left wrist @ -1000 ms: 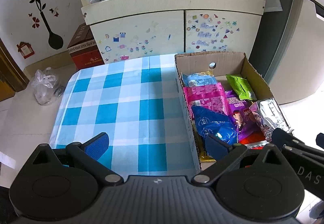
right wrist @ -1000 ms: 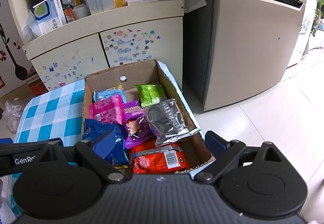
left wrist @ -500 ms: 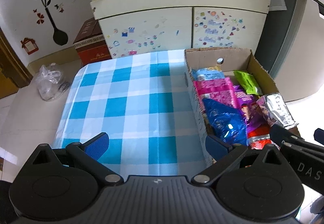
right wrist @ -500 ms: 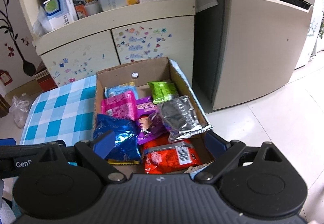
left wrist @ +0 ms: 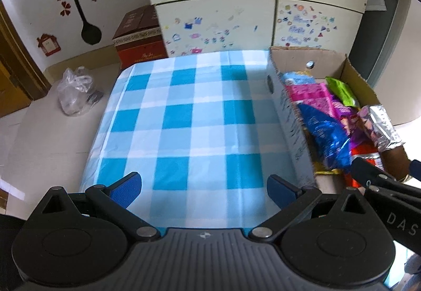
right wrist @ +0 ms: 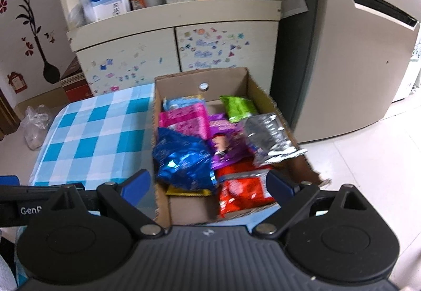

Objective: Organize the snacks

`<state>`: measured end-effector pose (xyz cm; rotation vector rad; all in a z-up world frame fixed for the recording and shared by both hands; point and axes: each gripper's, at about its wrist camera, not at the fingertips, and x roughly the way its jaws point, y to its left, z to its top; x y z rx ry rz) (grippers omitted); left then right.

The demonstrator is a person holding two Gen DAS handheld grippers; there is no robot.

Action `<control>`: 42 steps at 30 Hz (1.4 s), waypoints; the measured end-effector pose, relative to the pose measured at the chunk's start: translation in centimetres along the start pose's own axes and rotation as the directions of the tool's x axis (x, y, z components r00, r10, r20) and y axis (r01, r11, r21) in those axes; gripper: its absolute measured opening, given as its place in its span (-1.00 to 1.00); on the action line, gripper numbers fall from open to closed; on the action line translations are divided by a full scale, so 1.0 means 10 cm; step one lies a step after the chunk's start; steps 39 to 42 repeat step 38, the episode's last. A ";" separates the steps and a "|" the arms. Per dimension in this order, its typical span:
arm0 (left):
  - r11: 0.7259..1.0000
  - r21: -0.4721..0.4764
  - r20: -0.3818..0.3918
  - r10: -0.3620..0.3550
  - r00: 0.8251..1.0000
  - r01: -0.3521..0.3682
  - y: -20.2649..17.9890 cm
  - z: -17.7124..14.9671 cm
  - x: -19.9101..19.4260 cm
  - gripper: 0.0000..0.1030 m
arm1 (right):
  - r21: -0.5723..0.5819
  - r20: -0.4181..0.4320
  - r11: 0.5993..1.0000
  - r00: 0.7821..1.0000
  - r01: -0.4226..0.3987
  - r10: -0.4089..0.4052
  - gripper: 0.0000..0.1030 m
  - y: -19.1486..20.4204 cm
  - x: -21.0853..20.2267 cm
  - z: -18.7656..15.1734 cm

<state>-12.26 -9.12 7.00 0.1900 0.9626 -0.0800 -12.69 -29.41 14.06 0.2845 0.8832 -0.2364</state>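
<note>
Snack packets fill the cardboard box at centre frame, just ahead of our right claw, fingers apart and empty; our left claw, also apart, hangs over the checked cloth.

Left gripper: black matte housing, ribbed centre panel, small diamond logo. Two round discs flanked by triangular cut-outs. Silver pivot screws seen at link arms. Blue textured pads fitted on fingers. Right gripper: same build. White lettering "GenR" and "DAS" printed on side bars.
</note>
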 end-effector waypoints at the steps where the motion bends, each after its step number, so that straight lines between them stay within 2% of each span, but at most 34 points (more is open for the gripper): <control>1: 1.000 -0.005 0.003 0.004 1.000 -0.004 0.05 -0.02 0.00 1.00 | -0.005 0.000 1.000 1.000 -0.013 0.013 0.84 0.04 0.00 -0.02; 5: 0.999 -0.039 0.031 0.031 0.999 -0.030 0.30 -0.03 -0.03 1.00 | -0.052 0.007 0.998 0.999 -0.040 0.040 0.84 0.24 0.00 -0.10; 9: 0.998 -0.032 0.099 0.064 0.993 -0.061 0.53 0.00 -0.12 1.00 | -0.094 -0.001 0.990 0.994 -0.107 0.107 0.84 0.47 0.03 -0.20; 14: 0.999 -0.035 0.146 0.047 0.988 -0.042 0.77 0.06 -0.16 1.00 | -0.163 -0.062 0.966 0.979 -0.201 0.193 0.84 0.82 0.15 -0.35; 18: 0.999 -0.034 0.160 0.027 0.987 -0.022 0.92 0.10 -0.13 1.00 | -0.257 -0.098 0.940 0.973 -0.226 0.207 0.84 1.11 0.27 -0.47; 22: 0.999 -0.045 0.133 -0.017 0.991 0.023 1.05 0.17 0.02 1.00 | -0.331 -0.126 0.913 0.970 -0.240 0.209 0.84 1.32 0.44 -0.58; 27: 0.999 -0.035 0.111 -0.007 0.994 0.011 1.15 0.22 0.21 1.00 | -0.382 -0.138 0.894 0.971 -0.233 0.194 0.84 1.48 0.68 -0.66; 37: 0.999 -0.027 0.089 -0.024 0.996 0.026 1.24 0.30 0.46 1.00 | -0.368 -0.147 0.904 0.973 -0.220 0.177 0.87 1.63 1.17 -0.67; 42: 0.999 -0.035 0.078 -0.024 0.997 0.027 1.25 0.30 0.50 1.00 | -0.371 -0.137 0.902 0.974 -0.222 0.183 0.92 1.65 1.20 -0.67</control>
